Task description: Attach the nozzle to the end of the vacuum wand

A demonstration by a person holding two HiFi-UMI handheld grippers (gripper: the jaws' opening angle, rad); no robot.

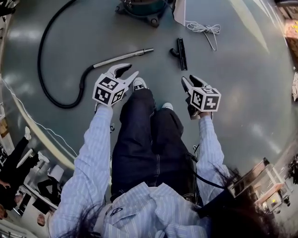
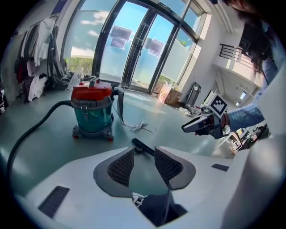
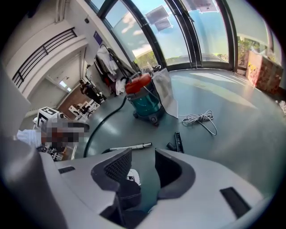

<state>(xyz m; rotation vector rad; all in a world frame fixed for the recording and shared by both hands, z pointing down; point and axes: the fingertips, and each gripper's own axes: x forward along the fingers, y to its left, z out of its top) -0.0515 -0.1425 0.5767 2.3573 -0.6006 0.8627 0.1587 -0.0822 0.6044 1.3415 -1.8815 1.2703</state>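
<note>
The silver vacuum wand (image 1: 123,56) lies on the grey-green floor, joined to a black hose (image 1: 44,69). Its free end points right toward the black nozzle (image 1: 180,53), which lies apart from it. My left gripper (image 1: 129,72) hovers just below the wand, open and holding nothing. My right gripper (image 1: 191,80) hangs below the nozzle, also open and holding nothing. The left gripper view shows its jaws (image 2: 144,152) apart with the nozzle (image 2: 142,146) on the floor beyond. In the right gripper view, the wand (image 3: 129,146) and nozzle (image 3: 178,142) lie beyond the parted jaws (image 3: 143,154).
The teal vacuum with a red lid (image 1: 142,7) stands at the far side of the floor, with the hose looping left of it. A coiled white cord (image 1: 205,29) lies right of the vacuum. The person's legs and white shoes (image 1: 138,84) are between the grippers.
</note>
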